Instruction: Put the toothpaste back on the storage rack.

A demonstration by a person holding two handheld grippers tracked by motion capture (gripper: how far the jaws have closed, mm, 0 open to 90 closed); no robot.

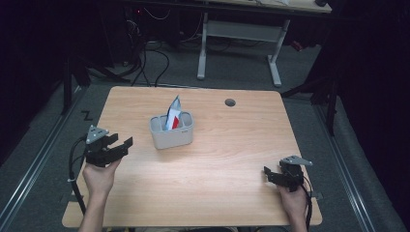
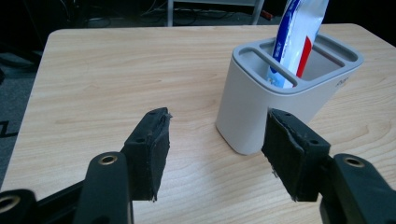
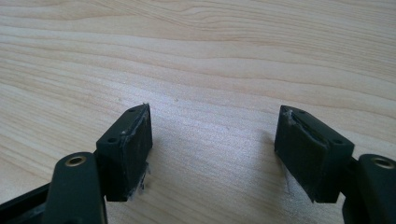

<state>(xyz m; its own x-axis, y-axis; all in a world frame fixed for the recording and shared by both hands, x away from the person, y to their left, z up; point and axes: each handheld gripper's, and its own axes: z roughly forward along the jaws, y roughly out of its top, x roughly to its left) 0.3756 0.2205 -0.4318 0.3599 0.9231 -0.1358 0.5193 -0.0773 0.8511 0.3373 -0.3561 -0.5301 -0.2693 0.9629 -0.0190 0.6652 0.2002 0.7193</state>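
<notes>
A grey slotted holder point(image 1: 172, 130) stands near the middle of the wooden table point(image 1: 232, 159), with a white, blue and red tube point(image 1: 173, 114) sticking up from it. My left gripper point(image 1: 117, 143) hovers open at the table's left edge, pointing toward the holder, a short way from it. In the left gripper view the holder point(image 2: 275, 98) and tube point(image 2: 297, 32) stand just beyond the open gripper point(image 2: 217, 140), nothing between the jaws. My right gripper point(image 1: 271, 175) rests low at the front right, open over bare wood point(image 3: 215, 140).
A round cable hole point(image 1: 230, 102) sits at the table's far edge. Beyond the table stand a white desk frame point(image 1: 239, 43) and cables on the dark floor. Metal rails run along both sides of the table.
</notes>
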